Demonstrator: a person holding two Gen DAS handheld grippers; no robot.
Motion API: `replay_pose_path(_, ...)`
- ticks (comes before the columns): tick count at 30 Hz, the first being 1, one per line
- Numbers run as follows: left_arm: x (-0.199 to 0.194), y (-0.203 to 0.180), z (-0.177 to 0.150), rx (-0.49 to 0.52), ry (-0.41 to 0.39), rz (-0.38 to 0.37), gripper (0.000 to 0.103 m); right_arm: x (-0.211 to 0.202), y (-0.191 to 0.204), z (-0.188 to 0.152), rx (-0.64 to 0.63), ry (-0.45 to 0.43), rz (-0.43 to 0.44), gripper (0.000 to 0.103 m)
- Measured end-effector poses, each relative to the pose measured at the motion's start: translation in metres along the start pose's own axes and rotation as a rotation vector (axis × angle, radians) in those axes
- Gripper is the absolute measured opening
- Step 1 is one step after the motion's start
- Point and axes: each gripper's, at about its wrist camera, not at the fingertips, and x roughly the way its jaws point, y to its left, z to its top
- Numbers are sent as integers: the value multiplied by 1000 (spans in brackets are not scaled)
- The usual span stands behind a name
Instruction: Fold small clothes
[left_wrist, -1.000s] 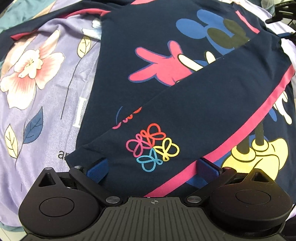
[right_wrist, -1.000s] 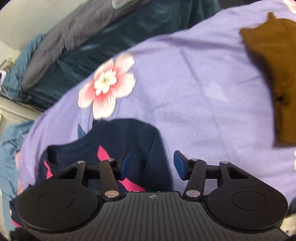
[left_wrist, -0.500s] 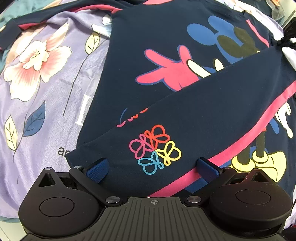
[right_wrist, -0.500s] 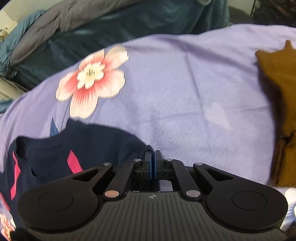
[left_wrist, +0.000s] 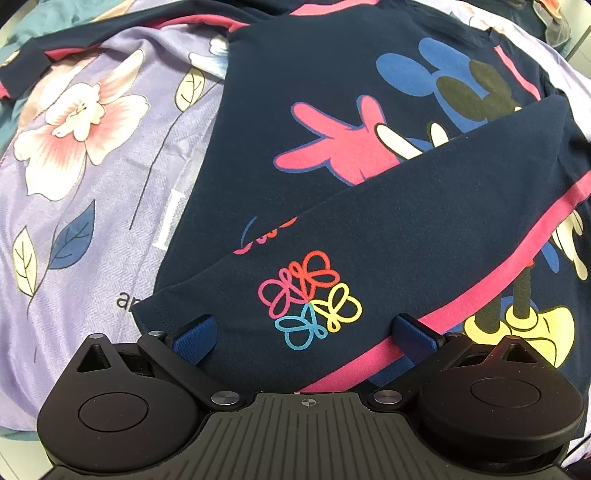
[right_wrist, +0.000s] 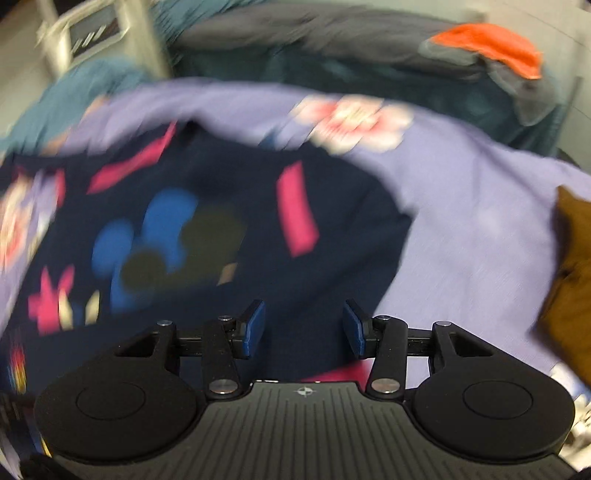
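The navy shirt (left_wrist: 424, 229) is soft matt knit cloth; its pink stripe and flat, smooth printed figures carry no shine. The lilac bedsheet (left_wrist: 92, 206), at the left of the frame, is woven cloth with a fine herringbone texture, matt. The left gripper (left_wrist: 304, 332) has a black matt plastic body, ribbed in the middle, with bright metal screw heads and blue textured pads (left_wrist: 195, 334). At the right edge of the blurred right wrist view, the brown garment (right_wrist: 570, 280) looks like dull cloth.

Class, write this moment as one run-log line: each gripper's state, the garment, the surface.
left gripper: open, over folded sleeve | right gripper: open, holding nothing | navy shirt: one sleeve folded across | bedsheet: purple floral
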Motion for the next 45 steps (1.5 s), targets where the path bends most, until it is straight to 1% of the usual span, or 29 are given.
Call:
replay_pose_path(3,0,0,-2,2,-3,-2,103,17,8,-18,-31,83,-28,53)
replay_pose_path(5,-1,0,-3,3,-6,-2,103,16,13,-22,-36,67,-45,56)
replay_pose_path(8,-2,-1,-4,3,-17,1,103,7,20,-17,-12,72,-60,57)
replay_pose_path(10,-4,-2,-6,1,-23,2,103,-4,25,-15,0,47,-35,64)
replay_pose_path(11,-4,-3,-6,2,-24,3,103,-10,30,-14,3,39,-24,70)
replay_pose_path(13,-5,-3,-6,0,-22,4,103,-20,40,-13,5,39,-7,72)
replay_pose_path(14,-6,-3,-6,0,-20,3,103,-26,45,-15,7,47,13,72)
replay_pose_path(17,-9,-2,-5,-2,-17,-4,103,-38,60,-24,43,76,84,77)
replay_pose_path(21,-12,1,-5,7,-16,-18,103,-47,90,-45,64,139,167,77)
replay_pose_path(23,-14,3,-5,16,-16,-24,103,-50,108,-56,34,161,198,77)
replay_pose_path(26,-18,6,-6,22,-28,-24,103,-52,129,-72,8,191,213,78)
replay_pose_path(29,-29,17,-8,-7,-68,-20,103,-48,145,-84,5,243,223,79)
replay_pose_path(31,-38,32,-7,-37,-116,-7,103,-46,150,-89,3,262,211,82)
replay_pose_path(33,-45,55,-1,-69,-162,30,103,-43,151,-91,8,278,184,82)
replay_pose_path(36,-57,103,16,-131,-245,97,103,-41,148,-96,52,286,155,82)
replay_pose_path(39,-71,164,46,-213,-331,158,103,-44,144,-99,91,268,123,83)
replay_pose_path(41,-78,207,66,-305,-367,211,103,-47,140,-100,117,256,100,84)
replay_pose_path(43,-82,247,87,-410,-390,224,103,-50,136,-101,137,247,75,84)
replay_pose_path(44,-82,262,98,-438,-393,226,103,-52,134,-102,147,243,61,84)
replay_pose_path(45,-81,274,109,-443,-397,233,103,-54,131,-102,158,240,47,84)
